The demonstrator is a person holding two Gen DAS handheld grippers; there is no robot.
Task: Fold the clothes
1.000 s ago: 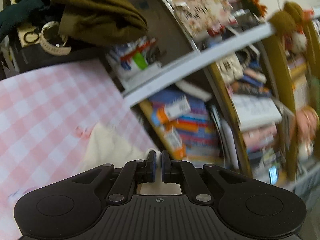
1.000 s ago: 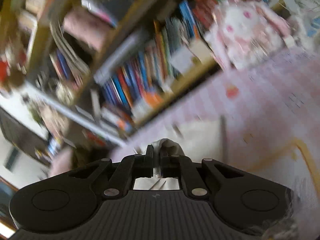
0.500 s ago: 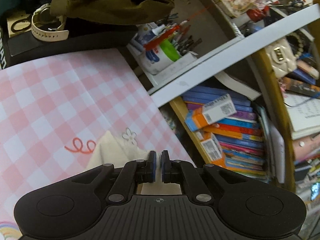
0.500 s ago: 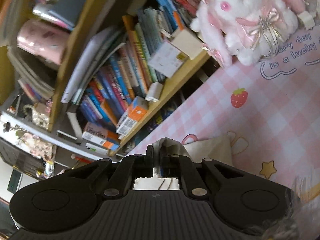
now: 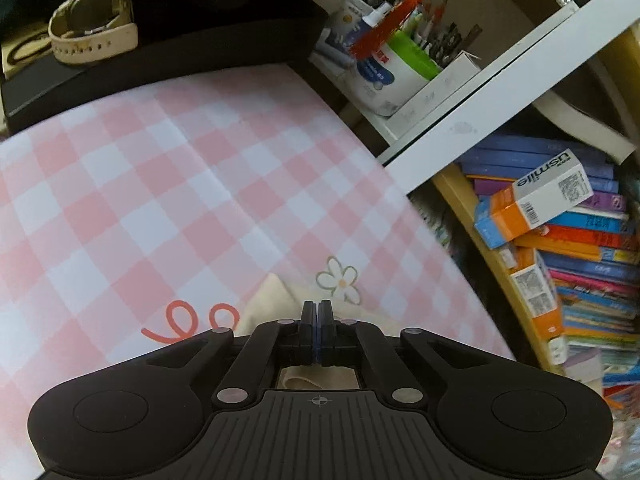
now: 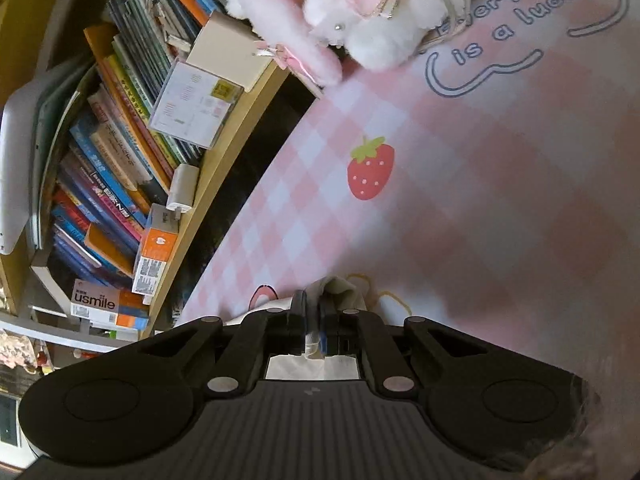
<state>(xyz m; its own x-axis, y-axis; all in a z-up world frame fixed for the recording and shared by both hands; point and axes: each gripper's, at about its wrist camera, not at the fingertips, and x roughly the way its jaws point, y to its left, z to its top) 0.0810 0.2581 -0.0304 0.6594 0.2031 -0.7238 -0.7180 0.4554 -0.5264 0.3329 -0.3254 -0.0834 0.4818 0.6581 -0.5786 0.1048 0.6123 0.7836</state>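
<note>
With both my tongs, left (image 5: 316,307) and right (image 6: 313,305), clamped on the cloth (image 5: 267,300), I'm mid-fold; next I lay it flat on the mat (image 5: 168,184).

In the left wrist view, at the right of the frame, a white and orange box (image 5: 536,204) lying across a row of books bears the brand "usmile" in dark letters on its white side, with a barcode label near its end. The spines of the books (image 5: 592,280) beneath it carry print too small to read, and so does the white pen holder (image 5: 376,80) at the upper middle.

In the right wrist view, the same "usmile" box (image 6: 106,306) shows at the lower left. At the upper right, the pink checked mat (image 6: 500,168) carries outlined lettering: "Every day is a lucky da", cut off by the frame edge.
</note>
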